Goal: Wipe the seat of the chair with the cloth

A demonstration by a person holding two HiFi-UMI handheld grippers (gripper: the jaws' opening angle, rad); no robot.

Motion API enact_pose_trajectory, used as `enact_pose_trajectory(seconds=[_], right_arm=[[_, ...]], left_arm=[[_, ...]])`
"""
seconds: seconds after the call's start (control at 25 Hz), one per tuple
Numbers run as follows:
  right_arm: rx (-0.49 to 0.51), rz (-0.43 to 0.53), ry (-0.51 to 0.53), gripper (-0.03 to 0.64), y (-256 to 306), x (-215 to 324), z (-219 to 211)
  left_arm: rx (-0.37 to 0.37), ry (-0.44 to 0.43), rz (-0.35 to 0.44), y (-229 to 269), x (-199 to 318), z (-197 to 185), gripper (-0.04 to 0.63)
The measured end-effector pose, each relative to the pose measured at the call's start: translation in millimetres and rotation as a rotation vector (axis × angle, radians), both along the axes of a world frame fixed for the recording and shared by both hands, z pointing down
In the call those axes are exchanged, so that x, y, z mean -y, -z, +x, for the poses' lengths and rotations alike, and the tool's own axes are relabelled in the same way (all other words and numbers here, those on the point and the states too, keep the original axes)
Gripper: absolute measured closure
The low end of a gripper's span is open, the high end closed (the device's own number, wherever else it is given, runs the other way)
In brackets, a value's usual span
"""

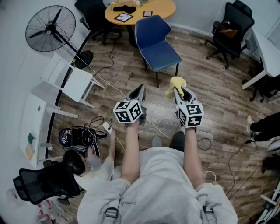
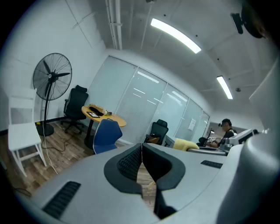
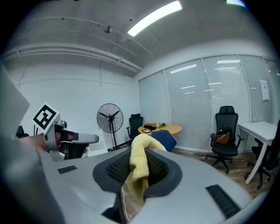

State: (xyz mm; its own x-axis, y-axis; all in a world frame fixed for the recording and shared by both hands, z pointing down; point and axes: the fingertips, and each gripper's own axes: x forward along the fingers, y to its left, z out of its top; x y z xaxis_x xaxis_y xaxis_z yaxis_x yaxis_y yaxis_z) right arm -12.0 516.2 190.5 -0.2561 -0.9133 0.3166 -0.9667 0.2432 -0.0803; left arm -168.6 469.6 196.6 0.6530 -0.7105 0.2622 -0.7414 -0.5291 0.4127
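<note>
The blue chair (image 1: 156,40) stands ahead of me by the round wooden table (image 1: 141,9), its seat (image 1: 162,56) bare; it also shows as the blue chair (image 2: 106,134) and the blue chair (image 3: 165,139) in the gripper views. My right gripper (image 1: 178,89) is shut on a yellow cloth (image 1: 176,85), which bunches over the jaws as the yellow cloth (image 3: 140,164). My left gripper (image 1: 139,90) hangs beside it, shut with nothing between its jaws. Both grippers hover over the floor, short of the chair.
A standing fan (image 1: 51,27) and a white shelf unit (image 1: 70,81) are at the left. Cables (image 1: 109,89) trail over the wooden floor. Black office chairs (image 1: 231,26) and a white desk (image 1: 267,50) are at the right. A seated person (image 1: 83,168) is at my lower left.
</note>
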Motion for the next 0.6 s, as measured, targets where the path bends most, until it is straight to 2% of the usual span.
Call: enact_pose_trajectory(seconds=[0.12, 0.36, 0.6], right_arm=[[-0.018, 0.031, -0.029, 0.537, 8.0, -1.0, 2.3], [-0.034, 0.063, -0.061, 0.538, 14.1, 10.8, 19.7], [0.024, 0.054, -0.038, 0.538, 8.7, 47.7, 41.4]], left_arm=[[0.082, 0.008, 0.009, -1.5, 1.8, -1.4, 0.568], [0.126, 0.028, 0.037, -1.5, 13.1, 6.4, 0.568], [0.169, 0.037, 0.035, -7.5, 44.7, 21.3, 0.568]])
